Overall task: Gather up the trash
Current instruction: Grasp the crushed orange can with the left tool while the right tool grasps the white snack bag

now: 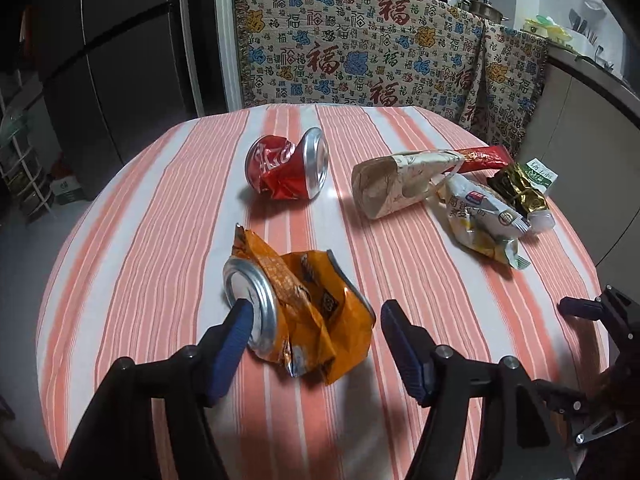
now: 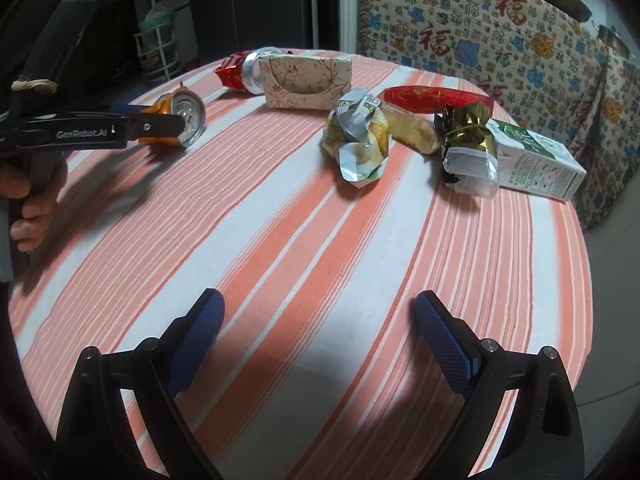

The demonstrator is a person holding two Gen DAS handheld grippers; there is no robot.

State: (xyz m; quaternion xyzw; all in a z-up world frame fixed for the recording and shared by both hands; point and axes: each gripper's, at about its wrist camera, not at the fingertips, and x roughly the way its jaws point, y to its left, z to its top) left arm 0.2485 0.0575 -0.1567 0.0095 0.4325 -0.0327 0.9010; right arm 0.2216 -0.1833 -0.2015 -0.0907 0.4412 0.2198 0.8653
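A crushed orange can (image 1: 304, 316) lies on the striped tablecloth (image 1: 168, 220) between the fingers of my left gripper (image 1: 316, 320). The left pad touches the can's silver end and the right pad stands just clear of it, so the gripper is open. The right wrist view shows that gripper (image 2: 160, 118) around the orange can (image 2: 184, 120) at far left, held by a hand (image 2: 36, 204). My right gripper (image 2: 320, 320) is wide open over bare cloth near the front edge. Farther back lie a crushed red can (image 1: 286, 170), a beige paper box (image 1: 394, 188) and a yellow-white snack bag (image 2: 358, 140).
At the right of the table lie a red wrapper (image 2: 436, 98), a gold-black wrapper (image 2: 468, 136) and a milk carton (image 2: 536, 160) near the edge. A patterned cloth (image 1: 360, 40) hangs behind the table. A dark fridge (image 1: 120, 60) and a wire rack (image 2: 156, 52) stand left.
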